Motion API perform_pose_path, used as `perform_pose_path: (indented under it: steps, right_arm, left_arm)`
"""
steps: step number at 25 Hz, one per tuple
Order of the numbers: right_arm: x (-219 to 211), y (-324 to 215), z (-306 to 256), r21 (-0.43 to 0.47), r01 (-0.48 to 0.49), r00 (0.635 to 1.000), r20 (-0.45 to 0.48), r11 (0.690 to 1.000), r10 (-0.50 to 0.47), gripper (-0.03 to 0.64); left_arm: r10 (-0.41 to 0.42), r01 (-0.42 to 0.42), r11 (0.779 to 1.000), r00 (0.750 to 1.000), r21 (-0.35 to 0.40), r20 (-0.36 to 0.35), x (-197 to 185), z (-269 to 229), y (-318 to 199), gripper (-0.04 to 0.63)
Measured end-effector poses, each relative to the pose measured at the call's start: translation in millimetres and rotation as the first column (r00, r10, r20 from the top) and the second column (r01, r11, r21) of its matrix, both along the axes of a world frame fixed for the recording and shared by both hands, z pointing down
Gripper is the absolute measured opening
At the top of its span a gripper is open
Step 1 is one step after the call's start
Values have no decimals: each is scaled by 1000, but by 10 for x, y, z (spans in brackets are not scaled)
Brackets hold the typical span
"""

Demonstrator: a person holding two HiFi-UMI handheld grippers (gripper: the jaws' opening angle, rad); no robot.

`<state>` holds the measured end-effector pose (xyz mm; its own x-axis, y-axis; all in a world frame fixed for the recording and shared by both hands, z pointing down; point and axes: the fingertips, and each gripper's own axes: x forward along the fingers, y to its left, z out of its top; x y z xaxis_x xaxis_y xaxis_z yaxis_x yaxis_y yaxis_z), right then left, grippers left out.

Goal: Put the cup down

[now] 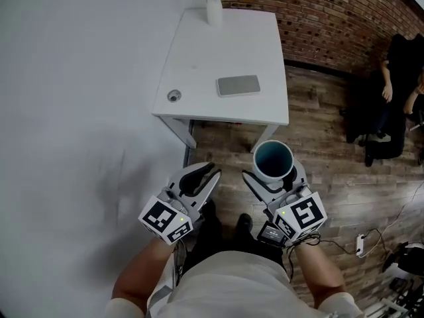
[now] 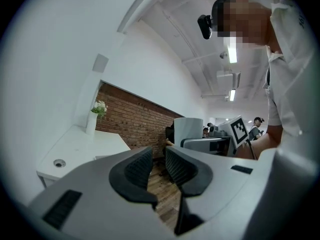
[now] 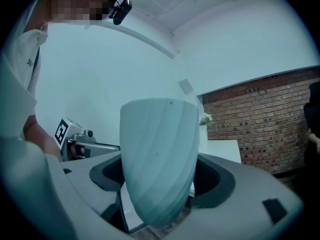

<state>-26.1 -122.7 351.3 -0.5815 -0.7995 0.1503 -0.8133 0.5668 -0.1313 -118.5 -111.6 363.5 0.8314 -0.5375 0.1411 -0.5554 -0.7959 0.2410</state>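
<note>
A white table (image 1: 225,52) stands in the corner by a brick wall (image 1: 331,18), with wooden floor (image 1: 331,151) in front of it. The right gripper (image 1: 270,175) clamps a teal cup (image 1: 273,159), upright with its mouth upward, over the floor just short of the table's near edge, which lies straight ahead. The left gripper (image 1: 212,172) is alongside, empty, jaws slightly parted.
</note>
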Motion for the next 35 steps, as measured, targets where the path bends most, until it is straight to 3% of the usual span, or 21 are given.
perform_pose_path:
  steps: [4,12,19,23,29,35]
  right_arm:
    - [-161,-331,129,-15,-65,998,-19,998,65,379]
    - [-316,-769,387,-3,-121,988,-97,993,121,379]
    - [-278,-980,749,33,-59,989,-130,998,63,380]
    - [-244,-1606,899,61,-34,993,-115,998,41,379]
    - [-177,-2443,1011,88,8,991,-131,996,4,380]
    - [-139,-3003,1144,75,37,981,-192,996,-22,380]
  left_arm:
    - [61,-61,998,998,-3,2,-117,118,-368,75]
    - [105,-106,994,994,-22,-42,-244,327,-837,75]
    - [92,-93,996,995,-13,-39,-94,594,-943,75]
    - [82,-83,997,996,-4,-26,52,625,-1463,94]
    - [118,-118,992,993,41,-8,456,553,-2323,186]
    - [172,-171,985,985,35,-7,606,508,-2734,213]
